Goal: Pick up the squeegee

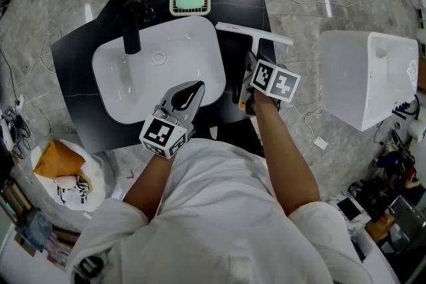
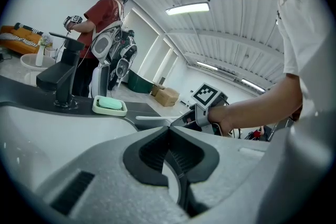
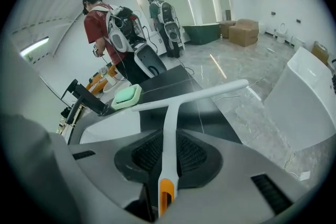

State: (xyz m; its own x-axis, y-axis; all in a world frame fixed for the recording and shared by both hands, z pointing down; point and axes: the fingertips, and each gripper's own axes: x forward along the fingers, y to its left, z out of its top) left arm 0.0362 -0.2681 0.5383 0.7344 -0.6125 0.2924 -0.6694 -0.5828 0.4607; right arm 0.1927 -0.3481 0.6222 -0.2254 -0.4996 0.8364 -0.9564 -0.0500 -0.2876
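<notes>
The squeegee (image 1: 253, 34) is white with a long blade and a handle that ends in orange. It lies on the black counter (image 1: 73, 76) just right of the sink. My right gripper (image 1: 249, 74) points down at it and is shut on the squeegee handle (image 3: 169, 128), which runs between the two dark pads with the blade sticking out ahead. My left gripper (image 1: 194, 88) hovers over the front rim of the basin, shut, with nothing in it (image 2: 169, 131). From the left gripper view, the squeegee blade (image 2: 152, 119) shows beyond the closed tips.
A white basin (image 1: 126, 100) with a black faucet (image 1: 130, 26) fills the counter's left. A dish with green soap (image 1: 190, 1) sits at the back. A white tank-like box (image 1: 366, 76) stands to the right. Cables cross the marble floor. A person in a red shirt (image 3: 100, 23) stands beyond.
</notes>
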